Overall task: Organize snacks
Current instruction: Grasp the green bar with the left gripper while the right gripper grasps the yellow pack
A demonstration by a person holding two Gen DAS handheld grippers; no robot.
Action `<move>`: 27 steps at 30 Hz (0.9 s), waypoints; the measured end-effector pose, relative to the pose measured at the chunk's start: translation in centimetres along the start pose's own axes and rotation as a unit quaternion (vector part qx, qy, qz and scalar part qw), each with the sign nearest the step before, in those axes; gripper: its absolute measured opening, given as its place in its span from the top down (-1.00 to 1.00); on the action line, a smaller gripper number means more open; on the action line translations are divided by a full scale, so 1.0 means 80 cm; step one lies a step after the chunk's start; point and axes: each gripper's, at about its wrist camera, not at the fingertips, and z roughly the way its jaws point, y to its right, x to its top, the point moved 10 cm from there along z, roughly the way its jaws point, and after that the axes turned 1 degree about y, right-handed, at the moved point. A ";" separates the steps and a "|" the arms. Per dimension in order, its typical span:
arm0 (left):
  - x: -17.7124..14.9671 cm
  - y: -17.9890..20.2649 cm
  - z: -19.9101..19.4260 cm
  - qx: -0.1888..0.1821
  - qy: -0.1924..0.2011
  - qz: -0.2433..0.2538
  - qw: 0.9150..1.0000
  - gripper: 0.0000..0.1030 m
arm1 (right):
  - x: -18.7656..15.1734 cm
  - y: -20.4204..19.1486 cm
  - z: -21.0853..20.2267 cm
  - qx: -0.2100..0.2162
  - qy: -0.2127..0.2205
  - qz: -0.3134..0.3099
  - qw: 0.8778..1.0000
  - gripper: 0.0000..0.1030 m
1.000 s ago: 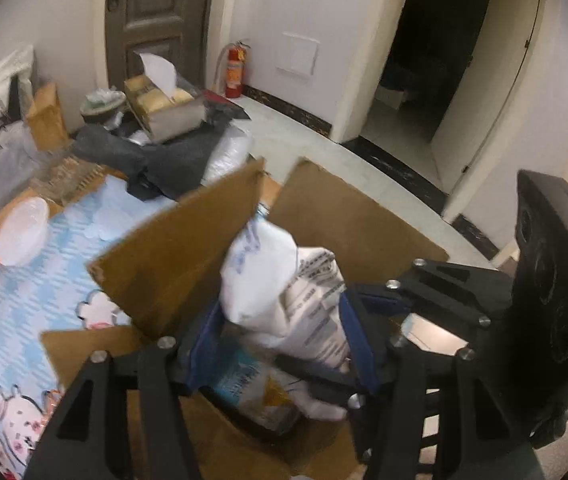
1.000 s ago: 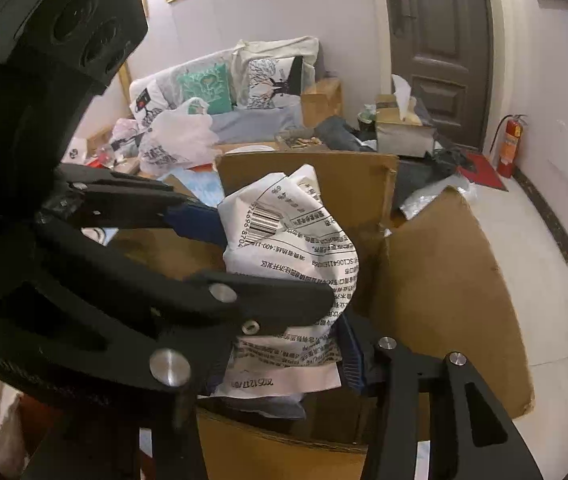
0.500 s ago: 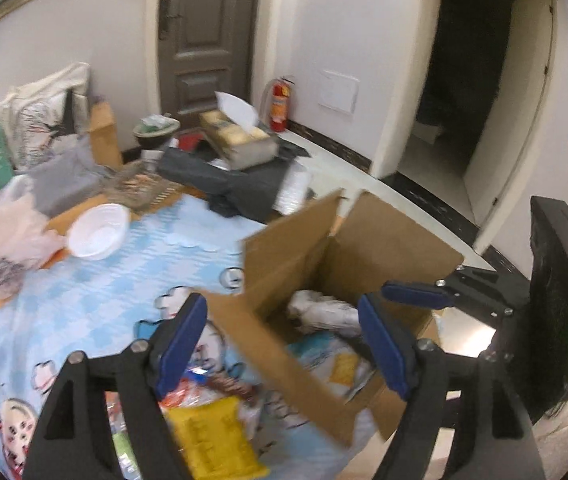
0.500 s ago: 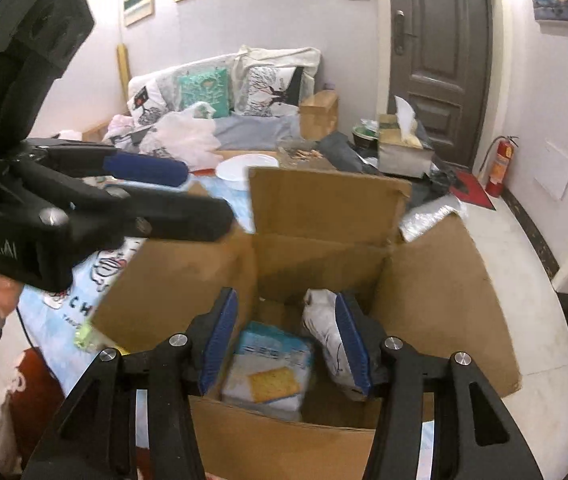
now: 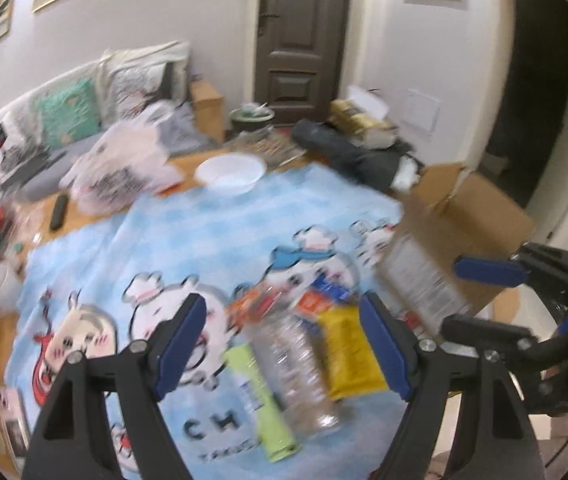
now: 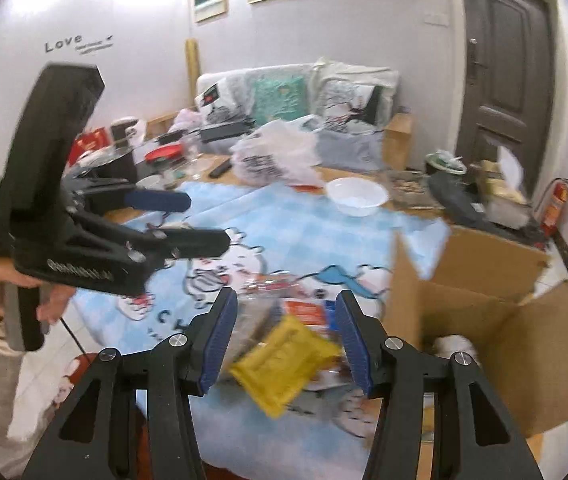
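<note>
Lying flat, clear bottle (image 5: 298, 364) apparently points toward camera; both hand-held grippers (image 5: 284, 354) (image 6: 286, 340) spread, empty.

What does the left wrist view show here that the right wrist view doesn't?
Only the left wrist view: a clear bottle and a lime green packet lying between its open fingers.

Only the right wrist view: a hand gripping the left gripper, a fire extinguisher, and the box's inside.

Both: yellow packet, cardboard box, white bowl, blue tablecloth.
</note>
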 end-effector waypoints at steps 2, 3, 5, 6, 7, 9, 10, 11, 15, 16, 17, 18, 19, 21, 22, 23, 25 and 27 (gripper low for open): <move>-0.025 -0.019 0.008 0.004 -0.008 -0.013 1.000 -0.48 | -0.005 -0.019 0.015 0.005 -0.006 0.003 1.000 0.09; -0.037 -0.026 0.014 0.006 -0.011 -0.019 1.000 -0.48 | -0.009 -0.027 0.024 0.006 -0.010 0.006 1.000 0.09; -0.059 -0.037 0.025 0.008 -0.018 -0.027 0.999 -0.48 | -0.021 -0.041 0.041 0.005 -0.020 0.017 1.000 0.09; -0.074 -0.044 0.033 0.009 -0.024 -0.032 0.999 -0.48 | -0.029 -0.044 0.049 0.003 -0.025 0.024 0.999 0.09; -0.082 -0.046 0.038 0.011 -0.027 -0.034 0.999 -0.48 | -0.038 -0.047 0.058 -0.004 -0.030 0.031 0.999 0.09; -0.105 -0.052 0.052 0.013 -0.036 -0.038 0.999 -0.48 | -0.054 -0.042 0.072 -0.027 -0.037 0.045 0.998 0.08; -0.113 -0.051 0.058 0.012 -0.038 -0.040 0.998 -0.48 | -0.059 -0.038 0.077 -0.040 -0.039 0.050 0.997 0.07; -0.120 -0.051 0.063 0.007 -0.039 -0.041 0.998 -0.47 | -0.068 -0.032 0.082 -0.055 -0.041 0.060 0.996 -0.01; -0.142 -0.050 0.078 -0.006 -0.049 -0.048 0.998 -0.21 | -0.097 -0.003 0.099 -0.106 -0.047 0.114 0.987 -0.19; -0.146 -0.050 0.081 -0.007 -0.050 -0.049 0.997 -0.19 | -0.106 0.003 0.104 -0.115 -0.054 0.123 0.984 -0.24; -0.150 -0.050 0.084 -0.011 -0.051 -0.052 0.997 -0.17 | -0.113 0.010 0.109 -0.125 -0.061 0.129 0.982 -0.27; -0.151 -0.050 0.086 -0.014 -0.051 -0.053 0.997 -0.17 | -0.118 0.014 0.111 -0.129 -0.067 0.134 0.980 -0.28; -0.153 -0.049 0.088 -0.018 -0.052 -0.055 0.997 -0.17 | -0.125 0.018 0.118 -0.129 -0.076 0.144 0.978 -0.29; -0.155 -0.049 0.090 -0.021 -0.053 -0.056 0.997 -0.16 | -0.132 0.019 0.127 -0.124 -0.085 0.159 0.976 -0.30; -0.155 -0.049 0.091 -0.022 -0.053 -0.056 0.997 -0.16 | -0.132 0.020 0.131 -0.123 -0.086 0.162 0.975 -0.32; -0.155 -0.049 0.092 -0.024 -0.053 -0.057 0.997 -0.17 | -0.131 0.020 0.136 -0.124 -0.084 0.161 0.975 -0.37; -0.156 -0.051 0.092 -0.027 -0.053 -0.059 0.996 -0.17 | -0.127 0.017 0.142 -0.123 -0.080 0.155 0.977 -0.41; -0.157 -0.053 0.093 -0.027 -0.053 -0.060 0.996 -0.16 | -0.124 0.015 0.148 -0.123 -0.082 0.152 0.977 -0.41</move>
